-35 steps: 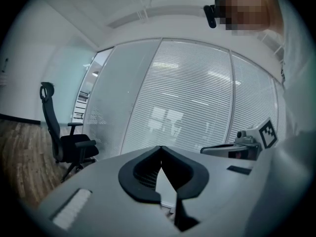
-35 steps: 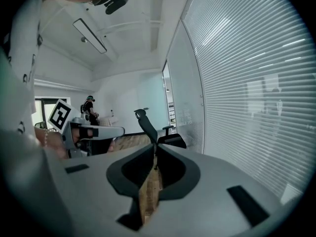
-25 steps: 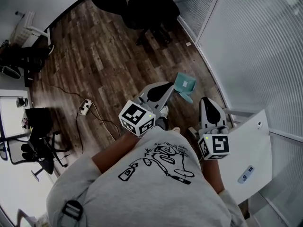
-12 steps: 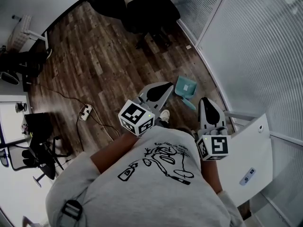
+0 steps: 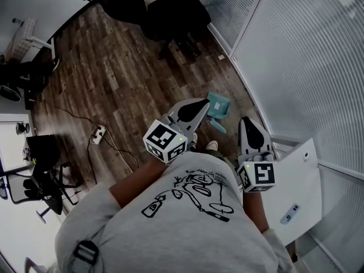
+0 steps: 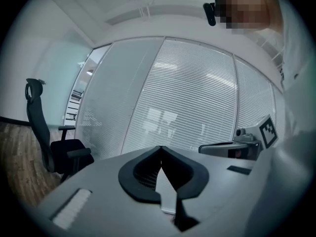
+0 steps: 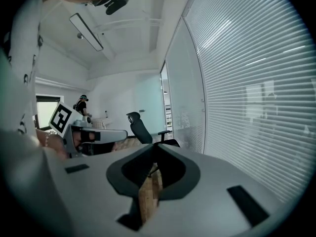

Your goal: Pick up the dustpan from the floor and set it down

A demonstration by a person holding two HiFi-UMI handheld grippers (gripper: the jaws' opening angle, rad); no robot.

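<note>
In the head view the left gripper (image 5: 203,103) lies over the 9 o'clock side of the dustpan (image 5: 220,103), so that edge is covered, and its fingers cannot be told as touching the dustpan or held above it. The gripper's marker cube hides the hand holding it. The person's torso (image 5: 187,209) hides most of each shoe (image 5: 212,145). Two office chairs (image 5: 176,10) are cut by the 12 o'clock edge, and a white desk (image 5: 11,135) by the 9 o'clock edge. On the white table (image 5: 310,172) at 4 o'clock, a small device (image 5: 290,212) is too small to identify. In the right gripper view, a distant figure (image 7: 81,102) at 9 o'clock is too small to make out.
</note>
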